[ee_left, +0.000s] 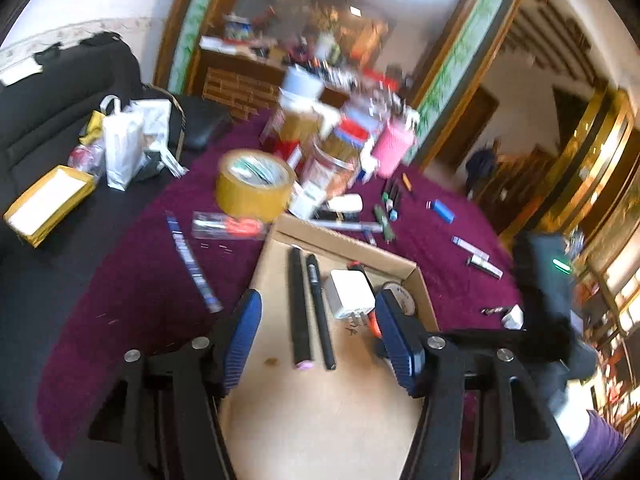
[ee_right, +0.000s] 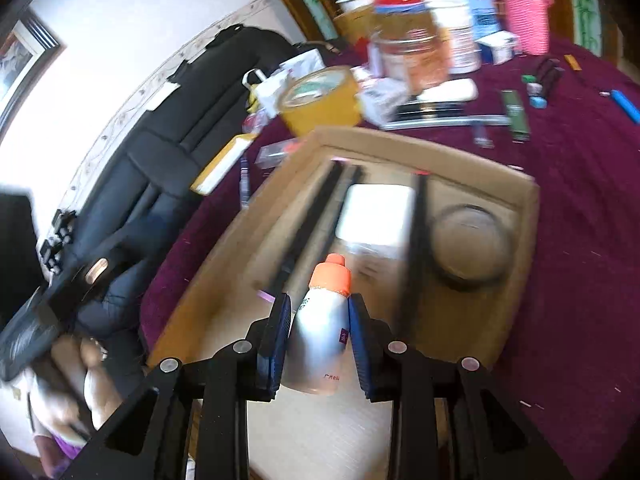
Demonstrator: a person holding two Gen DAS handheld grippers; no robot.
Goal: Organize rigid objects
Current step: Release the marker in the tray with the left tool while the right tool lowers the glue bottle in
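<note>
You are holding the left gripper [ee_left: 318,332] with its jaws apart and nothing between them, low in the frame over the cardboard tray [ee_left: 320,400], where two black pens [ee_left: 310,308] and a white charger [ee_left: 349,294] are lying (the view is blurred). Your right gripper [ee_right: 318,336] is clamping a small silver bottle with an orange cap [ee_right: 322,332], at lower centre above the same tray.

The near half of the cardboard tray [ee_left: 320,420] is left bare, while its far end is blocked by pens [ee_left: 308,308] and a charger [ee_left: 350,294].
</note>
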